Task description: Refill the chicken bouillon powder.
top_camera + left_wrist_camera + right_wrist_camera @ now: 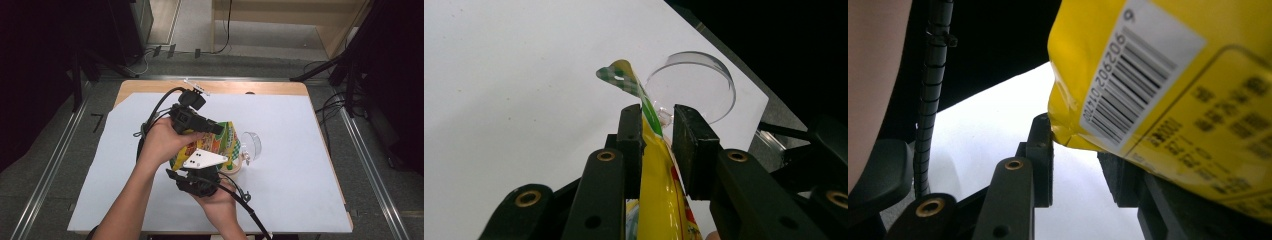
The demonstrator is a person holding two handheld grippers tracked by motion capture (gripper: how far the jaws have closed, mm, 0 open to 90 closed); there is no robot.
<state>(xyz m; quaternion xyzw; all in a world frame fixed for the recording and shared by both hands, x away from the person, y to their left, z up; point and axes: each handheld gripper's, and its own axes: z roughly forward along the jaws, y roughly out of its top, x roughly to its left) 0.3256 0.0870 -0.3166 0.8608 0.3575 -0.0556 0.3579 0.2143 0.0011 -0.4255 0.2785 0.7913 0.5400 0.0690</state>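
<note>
Work in hand: a yellow snack bag (212, 145) is held up between the two grippers above the middle of the table (300, 200), beside a clear plastic cup (251, 145) lying on the white sheet; it looks like opening the bag or tipping it toward the cup.
Left gripper (658, 131): its jaws are clamped on the bag's top seal, where the green-checked corner pokes up beyond the pads; the cup's rim (704, 75) shows just past them.
Right gripper (1075, 160): down at the bag's lower corner near the barcode (1138, 75); the bag sits between and over its jaws, but whether the pads press on it I cannot tell (the far pad is hidden under the bag).
Bag: off the table, tilted, toward the side of the table the person sits at from the cup.
Done so far: bag lifted and gripped at the top.
Left: the seal looks unbroken, the cup seems empty, so the opening and any pouring remain, by my reading.
</note>
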